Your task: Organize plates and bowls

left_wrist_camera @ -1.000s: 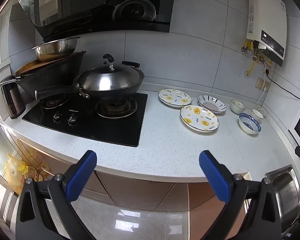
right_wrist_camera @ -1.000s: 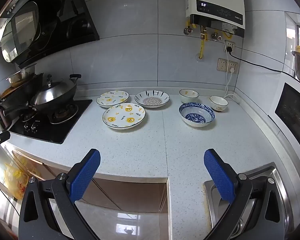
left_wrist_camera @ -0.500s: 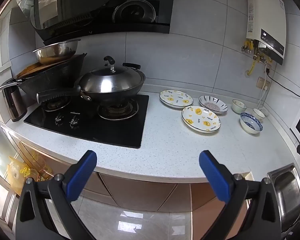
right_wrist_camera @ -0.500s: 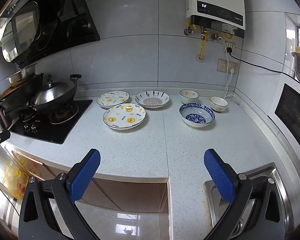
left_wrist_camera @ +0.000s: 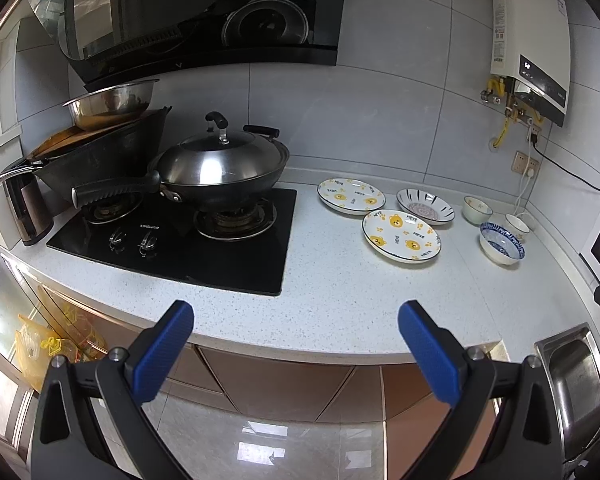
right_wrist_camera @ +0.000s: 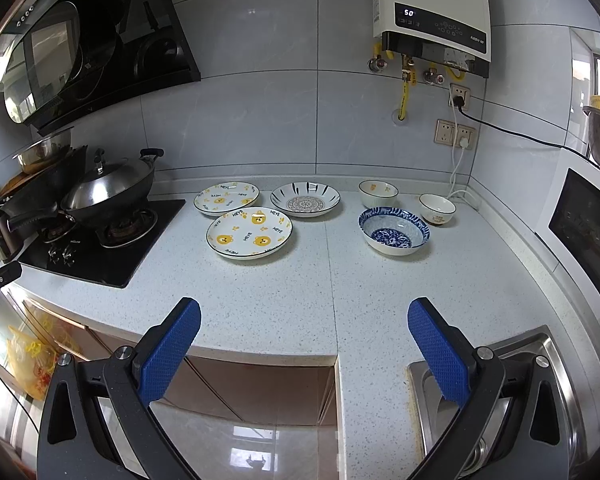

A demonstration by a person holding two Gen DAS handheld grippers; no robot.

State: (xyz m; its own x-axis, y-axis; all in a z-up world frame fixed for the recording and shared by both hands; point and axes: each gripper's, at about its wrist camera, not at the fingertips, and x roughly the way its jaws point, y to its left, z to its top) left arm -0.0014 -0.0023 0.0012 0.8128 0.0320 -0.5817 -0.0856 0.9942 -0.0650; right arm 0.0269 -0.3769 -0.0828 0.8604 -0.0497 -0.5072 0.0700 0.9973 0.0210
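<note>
Blue-padded left gripper (left_wrist_camera: 296, 344) drifting back slightly from desk (left_wrist_camera: 340, 288), right gripper (right_wrist_camera: 304, 344) holding steady; both jaws gaping wide, empty; plates, bowls lying untouched, sorting not begun.

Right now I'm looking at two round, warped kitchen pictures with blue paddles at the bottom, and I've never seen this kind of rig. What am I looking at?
No robot here: a person carries a two-finger gripper in each hand, each with a fisheye camera looking along its fingers. The blue paddles are the finger pads. One picture comes from the left gripper, nearer the stove; the other from the right gripper, nearer the sink. Both are open and hold nothing.

On the white counter sit two bear-print plates, a striped plate, a blue-patterned bowl and two small white bowls. None are stacked. A lidded wok sits on the stove.
</note>
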